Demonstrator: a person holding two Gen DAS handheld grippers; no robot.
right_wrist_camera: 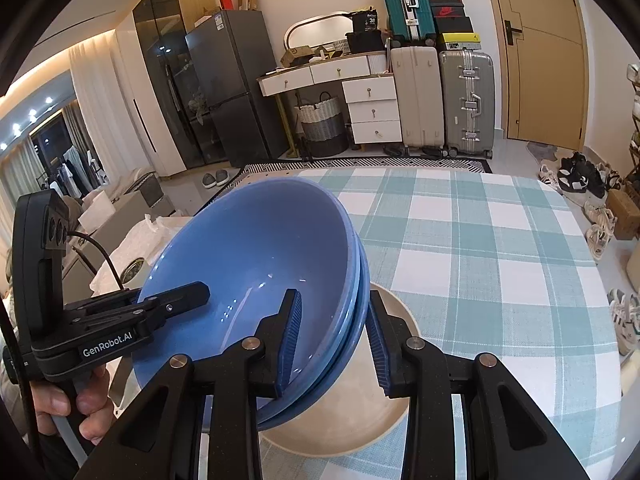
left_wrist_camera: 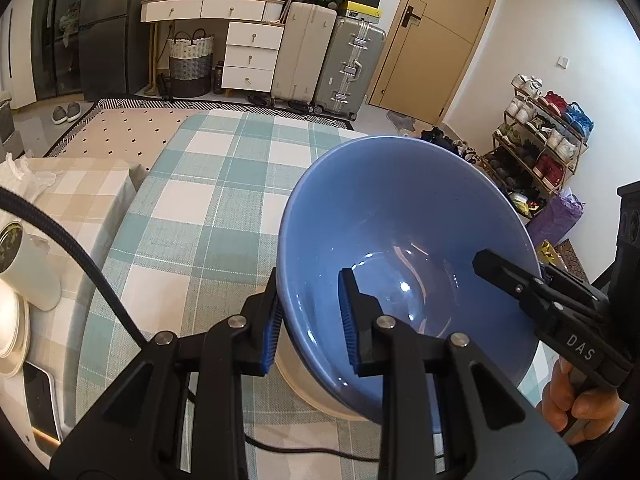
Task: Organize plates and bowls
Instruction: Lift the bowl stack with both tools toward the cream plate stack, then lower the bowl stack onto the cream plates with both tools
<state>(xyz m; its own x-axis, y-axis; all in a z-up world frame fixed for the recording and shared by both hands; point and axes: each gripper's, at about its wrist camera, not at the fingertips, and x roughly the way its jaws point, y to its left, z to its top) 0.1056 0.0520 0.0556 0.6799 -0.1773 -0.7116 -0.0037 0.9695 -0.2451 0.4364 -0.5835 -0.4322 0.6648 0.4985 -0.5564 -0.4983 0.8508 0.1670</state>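
While both hand-held grippers grip opposite sides of it, the stack of blue bowls (right_wrist_camera: 256, 264) hangs tilted in the middle of both views, just above a cream plate (right_wrist_camera: 344, 412) lying on the checked tabletop (right_wrist_camera: 480, 248). In the right wrist view, two nested rims show at the stack's right edge. The right hand-held gripper (right_wrist_camera: 334, 342) is clamped on that edge, one blue pad inside the top bowl and the other outside the stack. In the left wrist view, the left hand-held gripper (left_wrist_camera: 308, 320) is clamped on the stack's near left rim (left_wrist_camera: 286, 264), one pad outside, one inside. Each gripper's black finger reaches into the bowl in the other's view. A person's hand (left_wrist_camera: 576, 400) shows at the lower right of the left view, on the right gripper's handle. A white cup (left_wrist_camera: 36, 272) stands at the far left.
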